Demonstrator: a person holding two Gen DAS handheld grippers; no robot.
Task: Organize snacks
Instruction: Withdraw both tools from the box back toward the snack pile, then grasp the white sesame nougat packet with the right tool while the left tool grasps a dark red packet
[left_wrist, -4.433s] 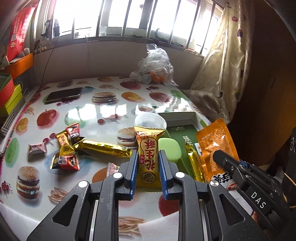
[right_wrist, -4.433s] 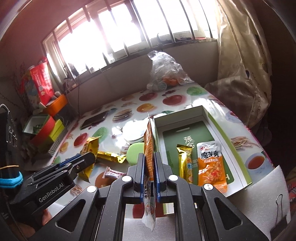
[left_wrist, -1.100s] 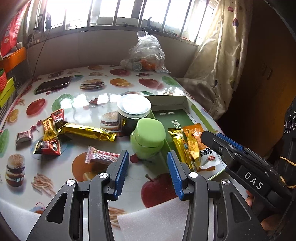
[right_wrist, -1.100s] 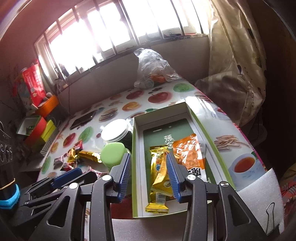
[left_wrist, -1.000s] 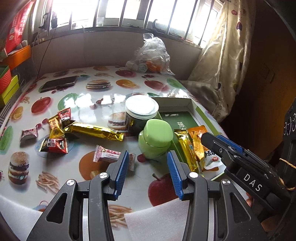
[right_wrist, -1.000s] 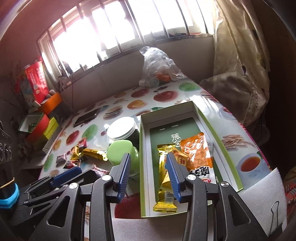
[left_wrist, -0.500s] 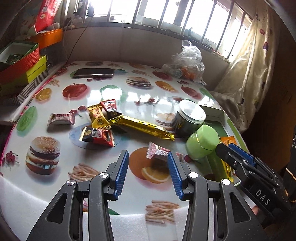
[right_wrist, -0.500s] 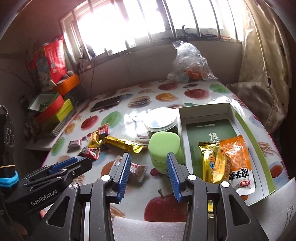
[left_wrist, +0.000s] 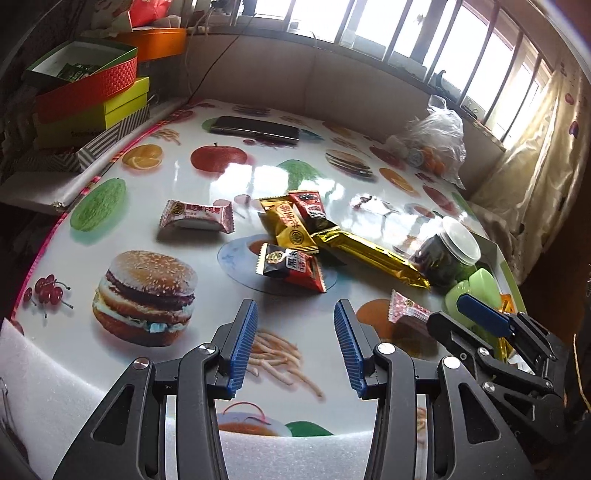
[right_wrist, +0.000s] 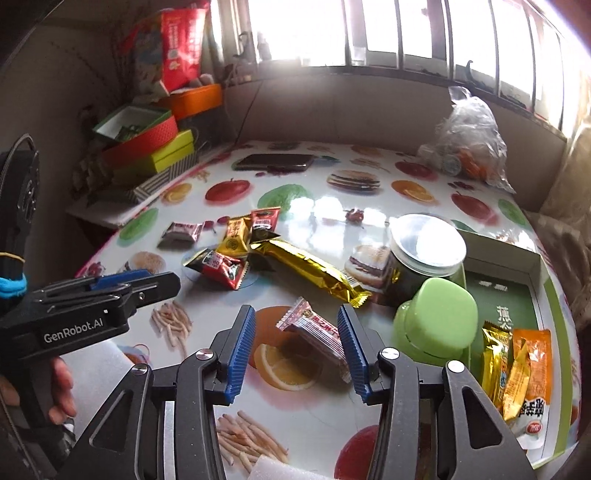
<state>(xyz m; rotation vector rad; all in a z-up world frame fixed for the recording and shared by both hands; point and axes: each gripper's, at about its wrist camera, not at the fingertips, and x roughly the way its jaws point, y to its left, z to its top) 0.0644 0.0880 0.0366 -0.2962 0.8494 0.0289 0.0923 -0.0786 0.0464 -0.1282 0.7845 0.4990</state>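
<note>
Loose snacks lie on the fruit-print table: a red and black packet (left_wrist: 291, 266) (right_wrist: 219, 266), a long gold bar (left_wrist: 373, 254) (right_wrist: 310, 269), a yellow packet (left_wrist: 288, 225), a pink packet (left_wrist: 197, 216) and a small pink-white candy (right_wrist: 317, 330) (left_wrist: 408, 314). My left gripper (left_wrist: 293, 347) is open and empty, just short of the red and black packet. My right gripper (right_wrist: 295, 347) is open, its fingers on either side of the pink-white candy. The green box (right_wrist: 532, 291) at right holds gold (right_wrist: 493, 363) and orange (right_wrist: 530, 369) packets.
A dark jar with a clear lid (right_wrist: 424, 258) and a green lidded container (right_wrist: 436, 321) stand beside the box. A phone (left_wrist: 255, 127) and a plastic bag (left_wrist: 436, 144) lie at the back. Stacked boxes (left_wrist: 92, 96) stand at the far left.
Both grippers, holding packets 4.4 s ago, have let them go into the box and stand open. They have swung left, from the box towards the loose snacks.
</note>
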